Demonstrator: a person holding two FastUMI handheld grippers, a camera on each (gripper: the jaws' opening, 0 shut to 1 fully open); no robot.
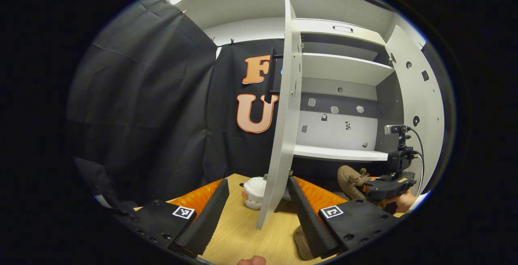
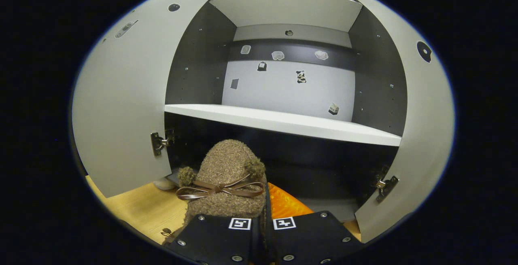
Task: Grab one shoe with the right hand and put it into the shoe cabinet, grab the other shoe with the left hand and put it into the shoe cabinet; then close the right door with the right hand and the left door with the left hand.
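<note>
Shoe (image 2: 225,180): brown, fuzzy, with a thin bow across the top; clamped at its near end in the right hand-held gripper (image 2: 262,226), fingers pinched nearly together on the shoe's edge. Held above the desk (image 2: 133,208), toe pointing into the dark lower compartment of the shoe cabinet (image 2: 283,121), just short of the opening. Seen from the left gripper view as well, far right, in front of the cabinet floor.

Second shoe (image 1: 301,244): lying on the desk beside the right finger of the left hand-held gripper (image 1: 259,212), partly hidden. Left hand-held gripper released, jaws spread wide, straddling the near edge of the left door (image 1: 283,135) without gripping it. White bowl-like object (image 1: 255,192) on the desk just beyond.

Both doors standing open; right door (image 2: 417,135) swung fully aside.

Step in hand, as judged: first shoe placement, right side, not yet completed.

Next move calls for: advance forward under the lower shelf (image 2: 283,123), lower onto the cabinet floor, release, withdraw clear of the right door hinge (image 2: 382,186). Second shoe and both doors remain outstanding.
</note>
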